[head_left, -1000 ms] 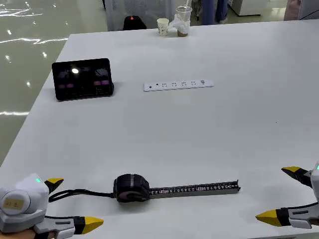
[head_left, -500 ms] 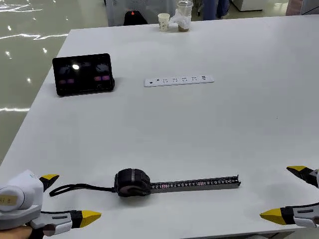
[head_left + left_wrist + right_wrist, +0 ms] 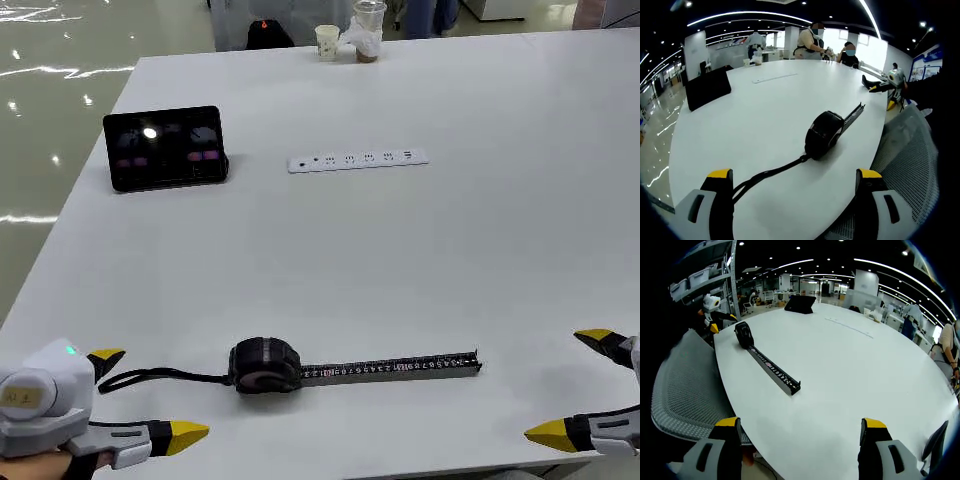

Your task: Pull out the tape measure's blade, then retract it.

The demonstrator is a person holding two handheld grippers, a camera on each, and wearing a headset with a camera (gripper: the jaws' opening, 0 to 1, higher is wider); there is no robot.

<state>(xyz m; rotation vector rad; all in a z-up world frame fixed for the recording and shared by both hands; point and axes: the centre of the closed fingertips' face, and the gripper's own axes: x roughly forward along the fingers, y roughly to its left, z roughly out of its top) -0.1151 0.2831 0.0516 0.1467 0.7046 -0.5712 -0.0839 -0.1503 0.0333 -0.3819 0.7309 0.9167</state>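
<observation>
black tape measure is lying on the white table, blade pulled out flat off its right side, wrist strap trailing off its left. left gripper sits near the tape measure's left, jaws spread wide, holding nothing. right gripper is well to its right, past the blade tip, also spread and empty.

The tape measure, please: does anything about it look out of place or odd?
Its blade lies pulled out flat on the table, with the left gripper and right gripper open and clear of it. Nothing looks damaged.
</observation>
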